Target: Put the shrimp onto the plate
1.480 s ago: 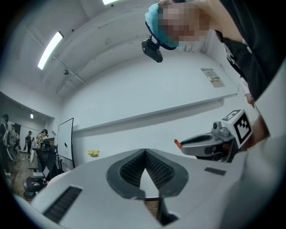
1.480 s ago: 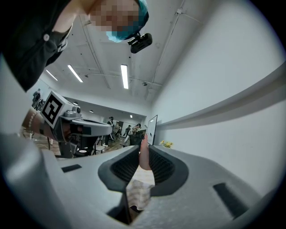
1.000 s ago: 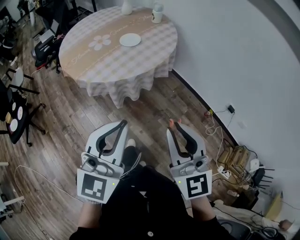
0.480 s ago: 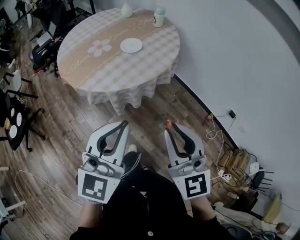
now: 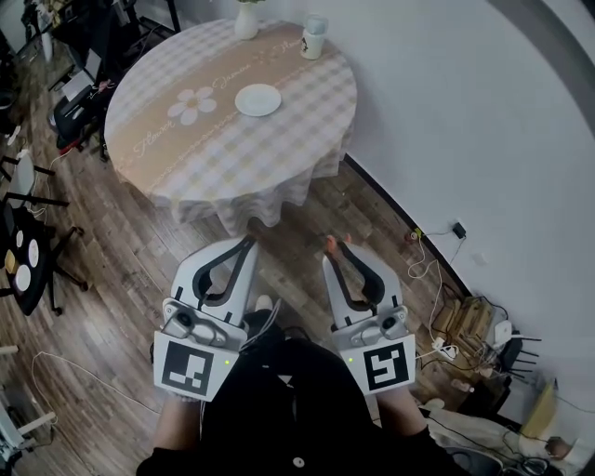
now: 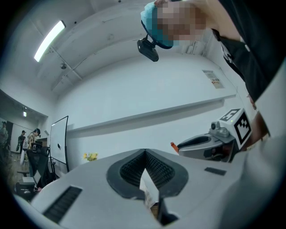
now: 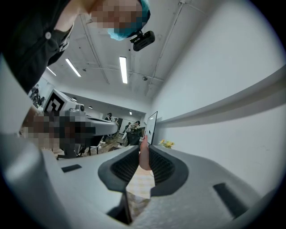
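A small white plate (image 5: pixel 258 99) lies on the round table (image 5: pixel 186 139) with a checked cloth, far ahead in the head view. My right gripper (image 5: pixel 335 245) is held over the wooden floor, short of the table, shut on an orange-pink shrimp (image 5: pixel 331 244). In the right gripper view the shrimp (image 7: pixel 144 156) stands pinched between the dark pads of that gripper (image 7: pixel 144 150). My left gripper (image 5: pixel 246 244) is level with it on the left, jaws shut with nothing in them. The left gripper view shows its closed tips (image 6: pixel 145 152), with the right gripper (image 6: pixel 210 144) beside them.
A white vase (image 5: pixel 246 20) and a cup (image 5: pixel 314 35) stand at the table's far edge. Black office chairs (image 5: pixel 28 251) are at the left. Cables and a power strip (image 5: pixel 437 344) lie along the white wall on the right.
The table and plate sit lower and a little nearer in the head view. Both grippers keep the same pose, with the shrimp still held in the right one.
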### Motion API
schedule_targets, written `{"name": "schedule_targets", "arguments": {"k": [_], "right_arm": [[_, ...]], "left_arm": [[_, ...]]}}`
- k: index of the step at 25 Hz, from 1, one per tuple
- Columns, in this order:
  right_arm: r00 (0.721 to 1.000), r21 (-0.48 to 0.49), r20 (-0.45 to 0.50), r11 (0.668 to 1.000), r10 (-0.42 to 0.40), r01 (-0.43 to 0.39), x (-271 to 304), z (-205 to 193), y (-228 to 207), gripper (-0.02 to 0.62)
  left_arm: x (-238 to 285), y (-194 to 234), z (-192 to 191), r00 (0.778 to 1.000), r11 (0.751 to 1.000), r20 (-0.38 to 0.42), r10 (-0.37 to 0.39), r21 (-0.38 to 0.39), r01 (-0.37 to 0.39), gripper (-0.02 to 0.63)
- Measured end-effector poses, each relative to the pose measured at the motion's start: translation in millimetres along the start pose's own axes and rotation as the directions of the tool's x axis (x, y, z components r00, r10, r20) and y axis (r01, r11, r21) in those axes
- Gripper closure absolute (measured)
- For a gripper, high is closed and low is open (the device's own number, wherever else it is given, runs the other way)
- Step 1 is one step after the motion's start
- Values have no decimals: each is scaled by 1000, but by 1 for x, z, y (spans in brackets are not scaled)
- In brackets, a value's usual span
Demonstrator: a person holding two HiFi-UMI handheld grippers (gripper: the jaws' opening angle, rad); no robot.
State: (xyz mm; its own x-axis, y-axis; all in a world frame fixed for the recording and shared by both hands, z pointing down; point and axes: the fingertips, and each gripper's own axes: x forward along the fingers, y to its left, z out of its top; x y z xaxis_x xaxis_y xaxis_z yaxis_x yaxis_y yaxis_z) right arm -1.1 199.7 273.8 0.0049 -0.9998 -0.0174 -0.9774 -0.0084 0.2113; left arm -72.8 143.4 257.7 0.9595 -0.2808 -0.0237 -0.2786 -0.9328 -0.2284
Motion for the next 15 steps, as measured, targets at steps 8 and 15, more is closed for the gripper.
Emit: {"name": "schedule_targets", "arguments": {"k": [8,15], "right_arm": [[1000,-19,1,999,-30,30,34,2,-8,540],[999,-22,-7,999,-40,40,61,-1,-10,540]], "left_arm": [[18,34,-7,1000,1000,15,-22,8,22,606],[25,60,-15,1000,1000,19,-25,9,25,606]]}}
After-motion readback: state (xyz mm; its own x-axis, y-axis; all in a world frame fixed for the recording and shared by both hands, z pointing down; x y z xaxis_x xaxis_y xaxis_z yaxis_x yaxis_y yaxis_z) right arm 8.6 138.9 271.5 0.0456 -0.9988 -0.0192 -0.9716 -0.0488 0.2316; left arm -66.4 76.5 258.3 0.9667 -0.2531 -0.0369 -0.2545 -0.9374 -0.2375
